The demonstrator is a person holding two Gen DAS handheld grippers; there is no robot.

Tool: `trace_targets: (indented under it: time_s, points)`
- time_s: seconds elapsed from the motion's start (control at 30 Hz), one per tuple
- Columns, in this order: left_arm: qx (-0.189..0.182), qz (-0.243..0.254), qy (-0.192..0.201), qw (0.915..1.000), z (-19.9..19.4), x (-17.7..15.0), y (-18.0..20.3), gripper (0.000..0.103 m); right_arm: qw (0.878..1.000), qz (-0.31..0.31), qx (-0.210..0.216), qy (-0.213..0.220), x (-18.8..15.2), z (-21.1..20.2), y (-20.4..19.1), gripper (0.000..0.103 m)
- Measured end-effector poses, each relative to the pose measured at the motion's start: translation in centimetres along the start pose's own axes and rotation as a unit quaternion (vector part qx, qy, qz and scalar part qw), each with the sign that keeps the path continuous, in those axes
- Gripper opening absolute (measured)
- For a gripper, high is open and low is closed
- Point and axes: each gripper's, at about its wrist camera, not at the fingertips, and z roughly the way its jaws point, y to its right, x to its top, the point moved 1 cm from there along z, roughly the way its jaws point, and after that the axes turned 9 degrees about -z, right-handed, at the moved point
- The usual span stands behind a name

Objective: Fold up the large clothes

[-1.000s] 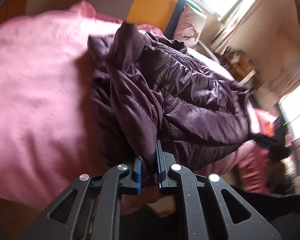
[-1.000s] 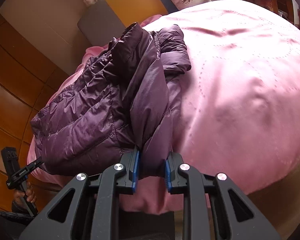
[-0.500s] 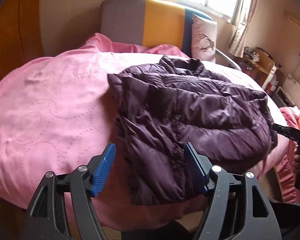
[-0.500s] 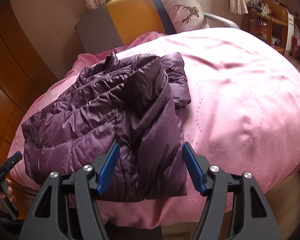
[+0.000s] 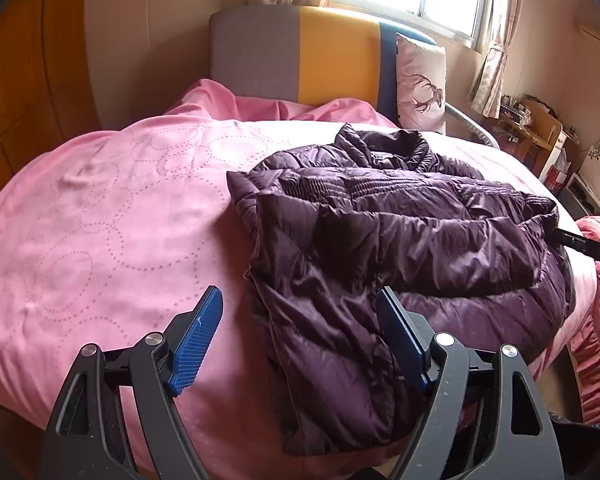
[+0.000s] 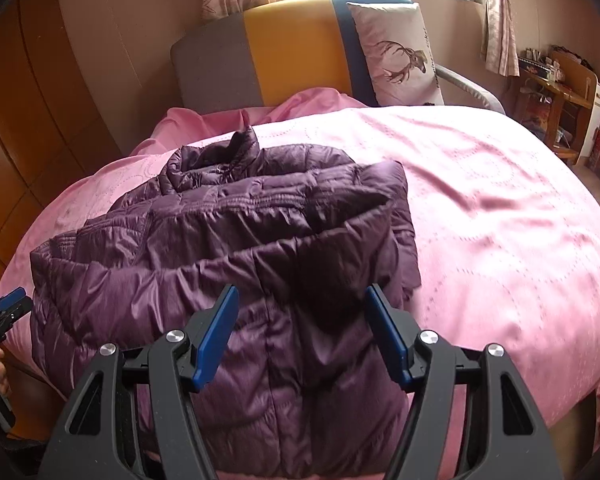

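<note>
We see the purple puffer jacket lying folded on the pink bedspread, collar toward the far headboard and hem hanging over the near edge of the bed.

Our left gripper hangs above the jacket's near left corner. Its jaws have just been opening further and now stand wide apart; the jacket's folded edge shows in the gap between them, but the blue pads press on nothing.

Our right gripper hovers over the near right part of the jacket. Its jaws have just been opening too and stand apart, with the quilted fabric showing below and between them, untouched by the pads.

A deer-print pillow leans against the headboard at the far right.
</note>
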Motion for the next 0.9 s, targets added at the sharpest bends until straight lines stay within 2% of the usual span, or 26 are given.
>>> trace_targets:
  time_s: [0.4, 0.6, 0.73, 0.9]
  points:
    - [0.023, 0.018, -0.001, 0.9996, 2.3, 1.6, 0.1, 0.078, 1.0, -0.005, -0.013, -0.011, 2.0, 3.4, 1.2, 0.063]
    - [0.015, 0.009, -0.004, 0.9998, 3.0, 2.1, -0.1, 0.078, 1.0, -0.004, -0.015, -0.012, 1.9, 3.6, 2.0, 0.064]
    - [0.011, 0.006, -0.005, 0.9999, 3.4, 2.4, -0.1, 0.078, 1.0, -0.003, -0.019, -0.01, 1.8, 3.4, 2.3, 0.072]
    - [0.011, 0.013, -0.002, 0.9999, 3.6, 2.9, 0.2, 0.078, 1.0, 0.004, -0.028, -0.004, 1.8, 2.7, 3.2, 0.072]
